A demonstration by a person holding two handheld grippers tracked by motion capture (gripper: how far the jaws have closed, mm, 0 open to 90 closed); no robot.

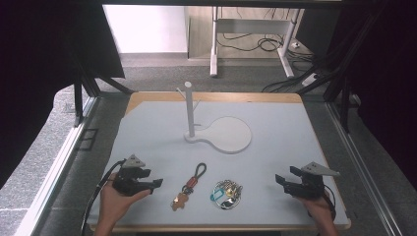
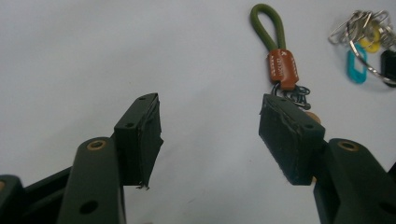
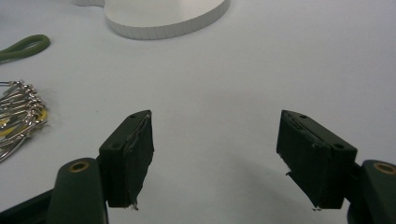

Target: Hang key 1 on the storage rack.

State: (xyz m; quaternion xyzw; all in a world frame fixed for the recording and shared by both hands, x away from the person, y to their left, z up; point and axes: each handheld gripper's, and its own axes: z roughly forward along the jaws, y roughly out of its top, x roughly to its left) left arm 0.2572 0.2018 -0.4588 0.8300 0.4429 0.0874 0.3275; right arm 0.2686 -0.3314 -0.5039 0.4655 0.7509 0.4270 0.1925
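Note:
A keychain [image 1: 189, 187] with a green cord loop, a brown leather tab and a tan charm lies near the table's front edge. Just right of it rests a bunch of metal rings [image 1: 226, 192] with blue and yellow tags. My left gripper [image 1: 152, 178] stands open to the left of the keychain, held in a hand. In the left gripper view its jaws [image 2: 210, 105] are apart with nothing between them; the keychain [image 2: 281, 69] lies beyond the right jaw. My right gripper [image 1: 285, 175] is open to the right of the ring bunch, empty [image 3: 215, 116].
A white stand [image 1: 189, 110] with an upright post, short pegs and a round flat base [image 1: 231, 135] sits mid-table behind the keychains. The pale table mat [image 1: 285, 123] ends at a wooden rim. Beyond the table are desk legs and cables on the floor.

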